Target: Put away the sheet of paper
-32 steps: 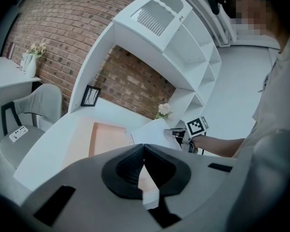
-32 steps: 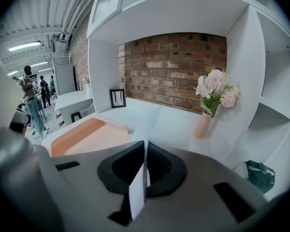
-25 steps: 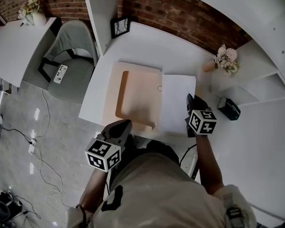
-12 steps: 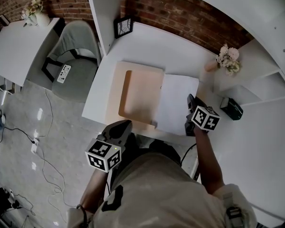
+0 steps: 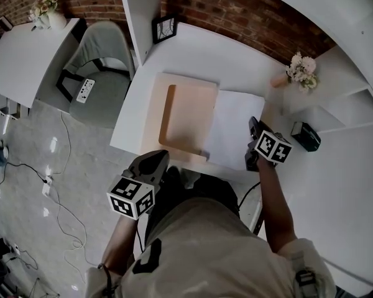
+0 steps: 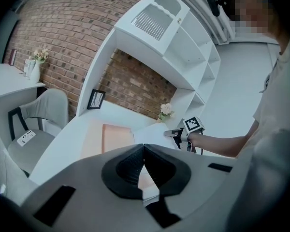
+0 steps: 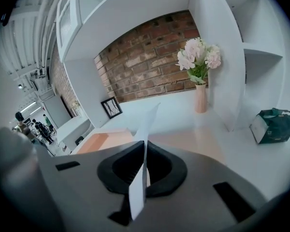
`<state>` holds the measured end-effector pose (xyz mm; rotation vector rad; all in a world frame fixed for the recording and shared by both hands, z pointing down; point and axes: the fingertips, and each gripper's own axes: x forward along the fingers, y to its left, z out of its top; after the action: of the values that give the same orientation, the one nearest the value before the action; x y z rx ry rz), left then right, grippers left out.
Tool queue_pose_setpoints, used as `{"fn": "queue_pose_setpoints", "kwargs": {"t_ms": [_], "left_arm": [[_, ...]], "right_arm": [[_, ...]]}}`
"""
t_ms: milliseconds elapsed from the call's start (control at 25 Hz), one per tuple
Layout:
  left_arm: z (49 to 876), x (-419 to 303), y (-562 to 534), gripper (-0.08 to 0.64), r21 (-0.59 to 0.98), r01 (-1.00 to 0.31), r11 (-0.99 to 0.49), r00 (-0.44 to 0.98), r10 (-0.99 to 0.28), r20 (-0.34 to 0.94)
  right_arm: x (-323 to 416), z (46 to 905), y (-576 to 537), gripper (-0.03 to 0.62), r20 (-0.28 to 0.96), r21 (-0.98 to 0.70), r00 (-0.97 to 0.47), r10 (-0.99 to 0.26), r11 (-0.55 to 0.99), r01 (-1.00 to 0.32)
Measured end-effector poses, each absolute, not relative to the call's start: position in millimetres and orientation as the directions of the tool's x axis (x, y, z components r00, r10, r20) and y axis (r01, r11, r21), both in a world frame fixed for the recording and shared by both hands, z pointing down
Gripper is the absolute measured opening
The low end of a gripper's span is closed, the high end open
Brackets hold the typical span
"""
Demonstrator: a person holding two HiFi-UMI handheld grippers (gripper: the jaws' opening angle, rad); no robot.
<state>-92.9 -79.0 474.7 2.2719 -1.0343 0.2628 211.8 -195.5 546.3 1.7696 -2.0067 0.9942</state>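
**Right claw**: clenched on the sheet of paper, gripping its right-hand edge; in the right gripper view the sheet rises edge-on from between the two pads.

**Sheet of paper**: white, spread to the left of the right claw over the white worktop, its far side meeting the folder.

**Left claw**: clenched with nothing in it, pad tips touching; it is held off the near edge of the worktop, well apart from the right claw.

**Folder**: peach, lying flat ahead of the left claw and beyond the sheet as seen from the right claw.

**Vase of flowers**: pale blooms, upright, ahead and to the right of the right claw.

**Green box**: just right of the right claw, on a shelf surface.

**Picture frame**: dark, standing at the brick wall, far ahead and left of the right claw.

**Chair**: grey, left of the worktop, on the floor.
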Motion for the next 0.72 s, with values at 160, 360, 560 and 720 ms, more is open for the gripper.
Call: {"fn": "queue_pose_setpoints", "kwargs": {"t_ms": [160, 360, 560, 720], "left_arm": [[469, -105, -88, 0.015, 0.421, -0.771, -0.478, 0.633, -0.646, 0.426], [457, -104, -91, 0.015, 0.392, -0.801, -0.453, 0.595, -0.676, 0.434], [444, -89, -84, 0.015, 0.364, -0.804, -0.471, 0.594, -0.669, 0.447], [440, -75, -80, 0.015, 0.349, -0.805, -0.479, 0.593, -0.665, 0.454]], "right_arm": [[211, 550, -194, 0.028, 0.624, -0.335, -0.228, -0.748, 0.008, -0.942], [211, 554, -196, 0.028, 0.609, -0.397, -0.270, -0.746, 0.009, -0.918], [208, 557, -198, 0.028, 0.581, -0.464, -0.308, -0.754, 0.005, -0.886], [206, 562, -198, 0.028, 0.565, -0.511, -0.342, -0.751, 0.007, -0.859]]}}
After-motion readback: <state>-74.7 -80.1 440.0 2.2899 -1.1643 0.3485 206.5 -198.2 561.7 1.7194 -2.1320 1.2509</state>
